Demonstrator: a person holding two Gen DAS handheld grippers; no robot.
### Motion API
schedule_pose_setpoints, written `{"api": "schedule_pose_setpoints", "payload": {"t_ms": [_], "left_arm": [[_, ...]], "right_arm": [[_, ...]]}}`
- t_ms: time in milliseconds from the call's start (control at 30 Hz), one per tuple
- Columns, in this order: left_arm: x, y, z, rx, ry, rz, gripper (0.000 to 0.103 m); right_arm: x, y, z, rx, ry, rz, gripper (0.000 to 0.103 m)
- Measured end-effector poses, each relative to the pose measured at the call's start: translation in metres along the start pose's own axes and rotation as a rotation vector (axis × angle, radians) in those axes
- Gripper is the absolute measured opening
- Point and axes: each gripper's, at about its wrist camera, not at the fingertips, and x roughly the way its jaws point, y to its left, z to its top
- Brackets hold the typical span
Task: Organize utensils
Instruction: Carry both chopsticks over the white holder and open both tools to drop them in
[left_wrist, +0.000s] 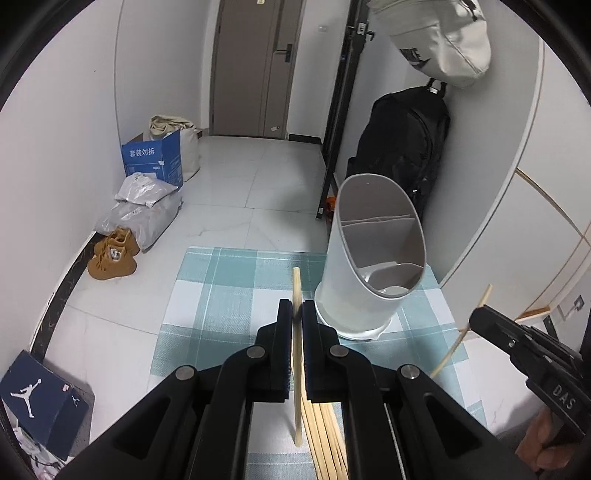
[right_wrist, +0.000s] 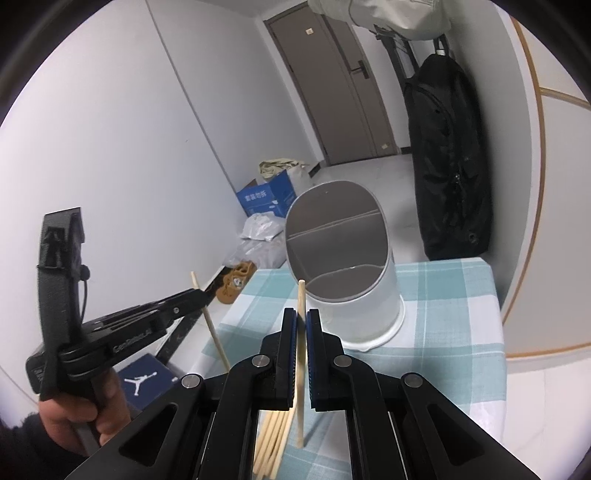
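A white utensil holder (left_wrist: 373, 258) with grey divided insides stands on the teal checked tablecloth (left_wrist: 229, 295); it also shows in the right wrist view (right_wrist: 343, 266). My left gripper (left_wrist: 297, 314) is shut on a wooden chopstick (left_wrist: 296, 354), held above the cloth, left of the holder. My right gripper (right_wrist: 302, 321) is shut on another chopstick (right_wrist: 301, 369), just in front of the holder. Each gripper shows in the other's view, the right (left_wrist: 480, 314) and the left (right_wrist: 201, 295). Several loose chopsticks (left_wrist: 328, 439) lie on the cloth below the grippers (right_wrist: 273, 439).
A black backpack (left_wrist: 402, 147) leans on the wall behind the table. On the floor at left are a blue carton (left_wrist: 153, 158), grey parcels (left_wrist: 144, 210), brown shoes (left_wrist: 112, 254) and a Jordan shoebox (left_wrist: 37, 398). A curved white cabinet (left_wrist: 517, 184) is at right.
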Motion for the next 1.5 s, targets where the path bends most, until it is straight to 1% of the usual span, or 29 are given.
{"api": "schedule_pose_setpoints", "payload": {"t_ms": [133,267,333,400,567,633,700,767,867,933,1000,1100,1233,1300,1400,1500], "left_arm": [[-0.009,-0.002,0.005,-0.004,-0.004,-0.014,0.001],[-0.023,-0.011,0.015,0.033,-0.021,-0.033,0.001],[-0.027,-0.016,0.022,0.05,-0.016,-0.043,0.001],[-0.03,-0.019,0.029,0.061,-0.015,-0.037,0.001],[-0.039,-0.023,0.057,0.044,-0.022,-0.067,0.001],[-0.043,-0.025,0.073,0.042,-0.039,-0.084,0.001],[-0.046,-0.029,0.088,0.045,-0.06,-0.084,0.001],[-0.051,-0.032,0.107,0.044,-0.08,-0.102,0.001],[-0.053,-0.038,0.13,0.051,-0.103,-0.103,0.001],[-0.051,-0.042,0.14,0.059,-0.107,-0.107,0.001],[-0.047,-0.046,0.152,0.065,-0.119,-0.095,0.001],[-0.042,-0.051,0.167,0.085,-0.147,-0.09,0.001],[-0.027,-0.056,0.178,0.09,-0.161,-0.092,0.001],[-0.016,-0.057,0.176,0.097,-0.165,-0.093,0.001],[0.003,-0.055,0.17,0.093,-0.145,-0.096,0.001],[0.018,-0.053,0.166,0.083,-0.122,-0.118,0.001]], "right_arm": [[-0.007,0.002,0.006,0.003,-0.031,-0.004,0.004],[-0.015,0.009,0.019,-0.018,-0.07,0.003,0.004],[-0.018,0.011,0.027,-0.023,-0.087,0.005,0.004],[-0.018,0.012,0.036,-0.022,-0.094,0.006,0.004],[-0.022,0.011,0.061,-0.029,-0.113,0.003,0.004],[-0.022,0.01,0.077,-0.035,-0.111,-0.003,0.004],[-0.025,0.007,0.093,-0.028,-0.126,0.008,0.004],[-0.026,0.006,0.112,-0.028,-0.145,0.008,0.004],[-0.028,0.004,0.139,-0.033,-0.179,0.01,0.004],[-0.026,0.002,0.156,-0.037,-0.196,0.004,0.004],[-0.023,-0.001,0.171,-0.038,-0.209,-0.002,0.004],[-0.015,-0.007,0.188,-0.045,-0.222,-0.014,0.004],[0.001,-0.016,0.2,-0.048,-0.215,-0.038,0.004],[0.012,-0.022,0.203,-0.046,-0.207,-0.04,0.004],[0.028,-0.031,0.202,-0.038,-0.201,-0.055,0.004],[0.04,-0.039,0.198,-0.038,-0.198,-0.067,0.004]]}}
